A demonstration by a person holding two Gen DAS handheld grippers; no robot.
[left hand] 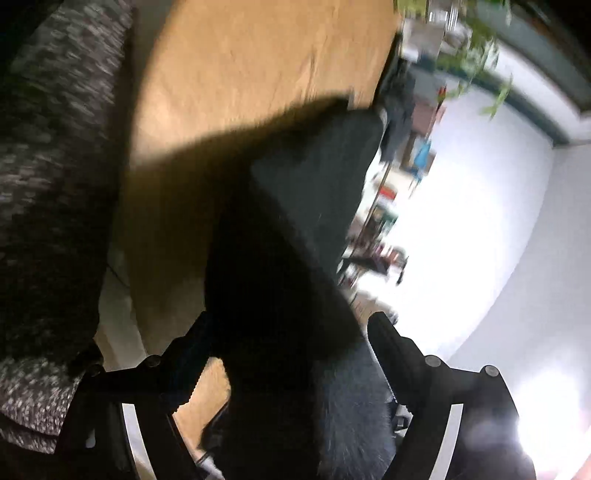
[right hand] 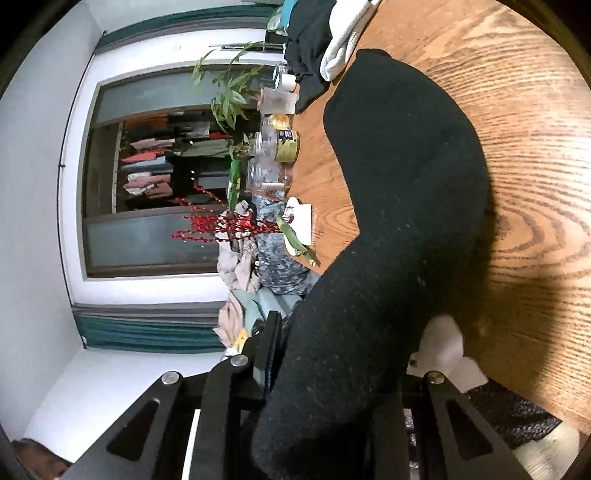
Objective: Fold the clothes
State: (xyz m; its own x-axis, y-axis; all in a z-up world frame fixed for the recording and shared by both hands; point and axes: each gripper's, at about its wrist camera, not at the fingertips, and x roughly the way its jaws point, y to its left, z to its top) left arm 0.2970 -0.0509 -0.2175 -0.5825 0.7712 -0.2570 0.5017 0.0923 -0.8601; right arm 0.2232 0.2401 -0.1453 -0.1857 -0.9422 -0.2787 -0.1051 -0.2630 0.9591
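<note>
A black sock (right hand: pixel 402 177) hangs over the wooden table (right hand: pixel 517 110) in the right wrist view. My right gripper (right hand: pixel 340 354) is shut on its near end; its left finger presses the cloth and the right finger is mostly hidden behind it. In the blurred left wrist view the same black cloth (left hand: pixel 288 280) lies between the fingers of my left gripper (left hand: pixel 291 332), whose jaws stand wide apart around it, above the table (left hand: pixel 251 74).
A heap of dark and white clothes (right hand: pixel 317 33) lies at the table's far end. Glass jars (right hand: pixel 277 147), a plant (right hand: pixel 229 92) and red berry twigs (right hand: pixel 218 225) stand along the table's edge by the window. A grey speckled garment (left hand: pixel 48 184) fills the left side.
</note>
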